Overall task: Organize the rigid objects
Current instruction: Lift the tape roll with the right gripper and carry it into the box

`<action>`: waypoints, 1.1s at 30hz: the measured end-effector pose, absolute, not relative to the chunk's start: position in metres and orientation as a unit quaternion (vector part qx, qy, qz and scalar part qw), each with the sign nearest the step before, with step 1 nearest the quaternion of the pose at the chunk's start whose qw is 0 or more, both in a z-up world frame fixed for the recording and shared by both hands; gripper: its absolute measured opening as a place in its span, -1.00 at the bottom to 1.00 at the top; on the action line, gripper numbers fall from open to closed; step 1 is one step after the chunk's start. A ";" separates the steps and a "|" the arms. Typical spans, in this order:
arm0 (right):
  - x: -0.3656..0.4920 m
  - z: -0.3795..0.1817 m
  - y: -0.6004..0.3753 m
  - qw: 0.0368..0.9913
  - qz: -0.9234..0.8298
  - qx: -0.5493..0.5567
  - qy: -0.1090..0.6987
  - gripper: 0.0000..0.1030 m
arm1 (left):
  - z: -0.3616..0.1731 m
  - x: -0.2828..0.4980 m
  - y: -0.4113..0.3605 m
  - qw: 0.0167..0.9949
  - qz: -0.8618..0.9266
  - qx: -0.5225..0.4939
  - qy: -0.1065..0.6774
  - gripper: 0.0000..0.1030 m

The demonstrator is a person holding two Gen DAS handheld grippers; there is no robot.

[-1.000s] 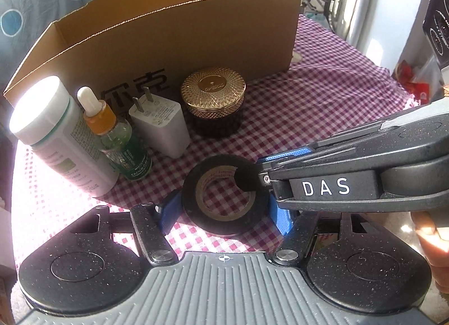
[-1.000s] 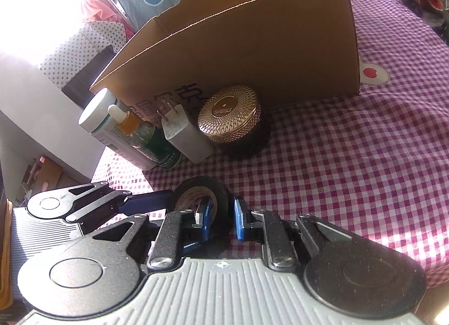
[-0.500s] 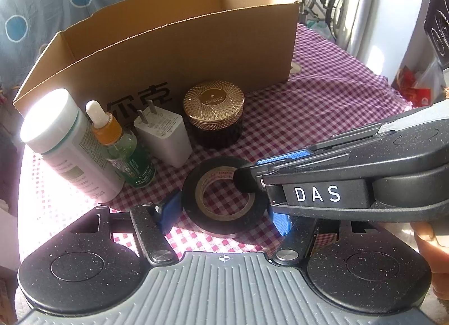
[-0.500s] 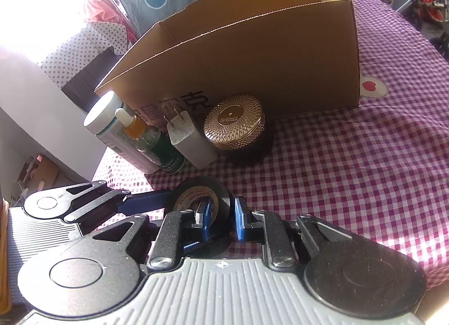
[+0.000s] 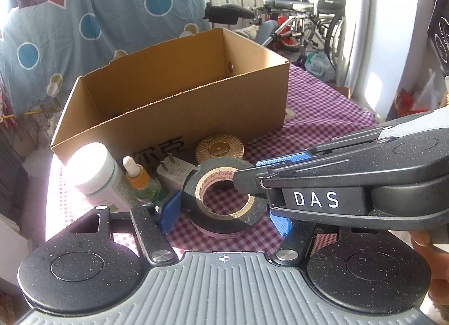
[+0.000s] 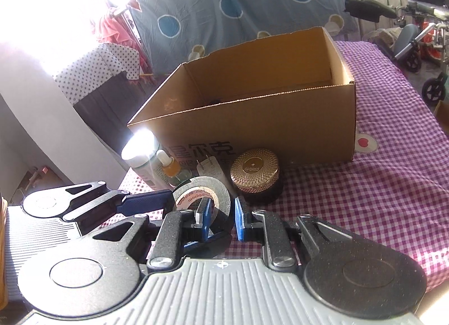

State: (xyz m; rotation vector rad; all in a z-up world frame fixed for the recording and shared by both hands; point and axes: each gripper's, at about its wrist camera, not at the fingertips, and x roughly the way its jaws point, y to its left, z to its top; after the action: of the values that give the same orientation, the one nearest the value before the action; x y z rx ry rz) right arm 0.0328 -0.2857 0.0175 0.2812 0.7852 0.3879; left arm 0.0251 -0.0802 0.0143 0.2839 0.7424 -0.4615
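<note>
The right gripper [image 6: 221, 219] is pinching the black tape roll [image 5: 223, 198] through its wall. The left gripper [image 5: 224, 212] is hugging the roll's 2 sides. The roll is hanging near the box [image 5: 174, 100]. It looks light, stiff and round, so the wall is a good hold.

White "DAS" on the right gripper [image 5: 252, 184]; "尔克" on cardboard box [image 5: 196, 111]

Purple gingham and plain brown card

Black tape roll [image 5: 221, 201], gold-lidded jar [image 6: 254, 173], tan box [image 5: 179, 100], purple-white checked cloth [image 6: 378, 184].
</note>
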 end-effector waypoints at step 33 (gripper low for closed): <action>0.349 0.002 -0.224 0.750 0.228 0.134 0.607 -0.60 | 0.000 0.295 -0.066 0.763 -0.209 0.100 0.604 0.29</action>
State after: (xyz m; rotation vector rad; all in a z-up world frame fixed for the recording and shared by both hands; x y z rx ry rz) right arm 0.3494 -0.2238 0.0019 0.2940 1.3258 0.4986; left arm 0.2951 -0.0663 0.0000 0.2173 1.3134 -0.4555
